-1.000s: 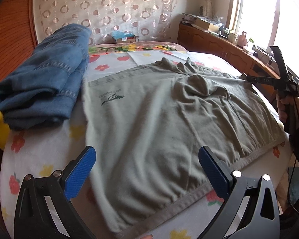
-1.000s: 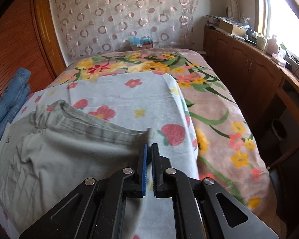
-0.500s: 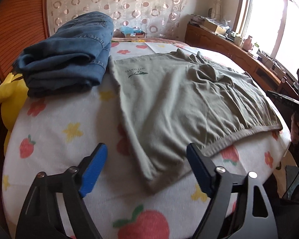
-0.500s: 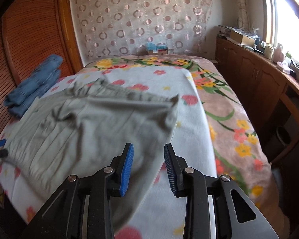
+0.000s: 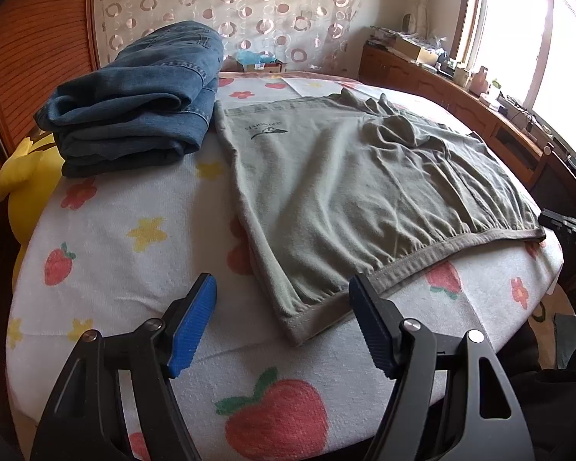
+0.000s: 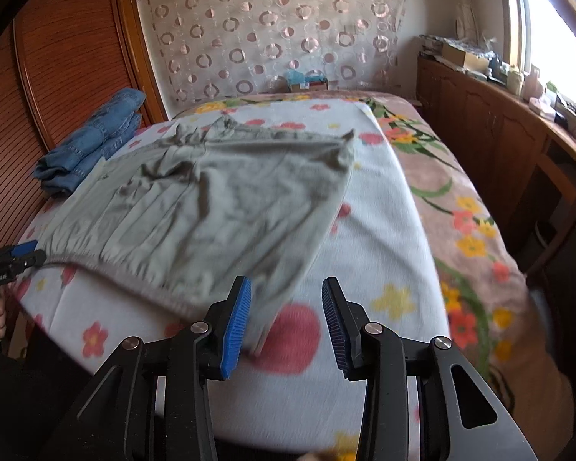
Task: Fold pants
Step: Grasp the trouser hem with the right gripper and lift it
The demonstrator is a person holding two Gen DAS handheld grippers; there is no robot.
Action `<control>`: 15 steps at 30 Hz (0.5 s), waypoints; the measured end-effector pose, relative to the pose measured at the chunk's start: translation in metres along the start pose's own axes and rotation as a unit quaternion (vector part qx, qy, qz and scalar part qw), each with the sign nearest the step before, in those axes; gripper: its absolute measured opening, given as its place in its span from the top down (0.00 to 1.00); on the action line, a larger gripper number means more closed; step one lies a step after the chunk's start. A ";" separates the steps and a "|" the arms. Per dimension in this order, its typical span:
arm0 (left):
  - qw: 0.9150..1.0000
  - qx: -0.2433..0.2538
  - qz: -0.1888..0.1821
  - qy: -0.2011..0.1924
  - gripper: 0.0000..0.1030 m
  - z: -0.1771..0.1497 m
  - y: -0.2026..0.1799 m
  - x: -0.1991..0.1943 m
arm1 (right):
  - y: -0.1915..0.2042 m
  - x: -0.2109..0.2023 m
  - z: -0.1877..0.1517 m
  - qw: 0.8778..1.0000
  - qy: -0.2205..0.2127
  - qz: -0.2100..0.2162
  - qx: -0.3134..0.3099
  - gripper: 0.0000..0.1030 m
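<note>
Two garments are seen on the bed (image 5: 107, 230) from the left wrist view: grey-green pants (image 5: 345, 192) spread flat across the strawberry-print blanket (image 5: 142, 269), their elastic waistband along the near edge of the bed, and a folded stack of jeans (image 5: 134, 103) at the far left corner, just beside the pants. A yellow plush toy (image 5: 27, 176) is wedged at the left edge below the jeans. The left hand-held gripper (image 5: 282, 326) is held above the near edge with its jaws apart and closing; the near left corner of the waistband lies between the blue pads (image 5: 194, 322) in the picture, but it is not pressed by them.

From the right wrist view, the pants (image 6: 211, 207) are seen lying toward the left side of the bed, somewhat blurred. The right hand-held gripper (image 6: 286, 319) is held over the near edge, its jaws parted and opening; nothing is gripped. The jeans (image 6: 96, 134) are seen at the far left.
</note>
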State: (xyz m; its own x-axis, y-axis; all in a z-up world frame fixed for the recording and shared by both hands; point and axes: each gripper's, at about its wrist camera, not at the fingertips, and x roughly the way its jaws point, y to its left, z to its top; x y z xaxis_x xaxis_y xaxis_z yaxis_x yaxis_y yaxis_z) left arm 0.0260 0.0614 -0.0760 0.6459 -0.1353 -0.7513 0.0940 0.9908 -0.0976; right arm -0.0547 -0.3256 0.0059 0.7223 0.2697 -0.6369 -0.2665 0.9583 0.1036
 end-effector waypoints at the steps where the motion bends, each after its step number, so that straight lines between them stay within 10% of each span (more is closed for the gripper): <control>1: 1.000 -0.001 -0.002 -0.001 0.29 -0.001 0.000 0.000 | 0.001 0.000 -0.001 1.000 0.004 0.004 0.001 0.61; 4: 1.000 0.002 0.000 -0.002 0.29 -0.002 -0.001 -0.001 | 0.001 -0.002 -0.008 1.000 0.014 0.015 -0.005 0.62; 9: 1.000 0.004 0.004 -0.002 0.29 -0.002 -0.002 -0.001 | -0.001 -0.003 0.006 0.999 0.024 0.035 -0.022 0.93; 15: 1.000 0.005 0.000 -0.004 0.32 -0.003 -0.004 -0.002 | -0.008 -0.017 0.001 0.999 0.023 0.037 -0.027 0.94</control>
State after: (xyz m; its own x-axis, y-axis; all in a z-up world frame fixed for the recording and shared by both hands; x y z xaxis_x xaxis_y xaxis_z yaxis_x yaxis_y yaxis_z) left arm 0.0222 0.0575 -0.0761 0.6526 -0.1361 -0.7454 0.1020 0.9906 -0.0916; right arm -0.0642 -0.3374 0.0167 0.6696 0.3343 -0.6632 -0.3533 0.9289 0.1115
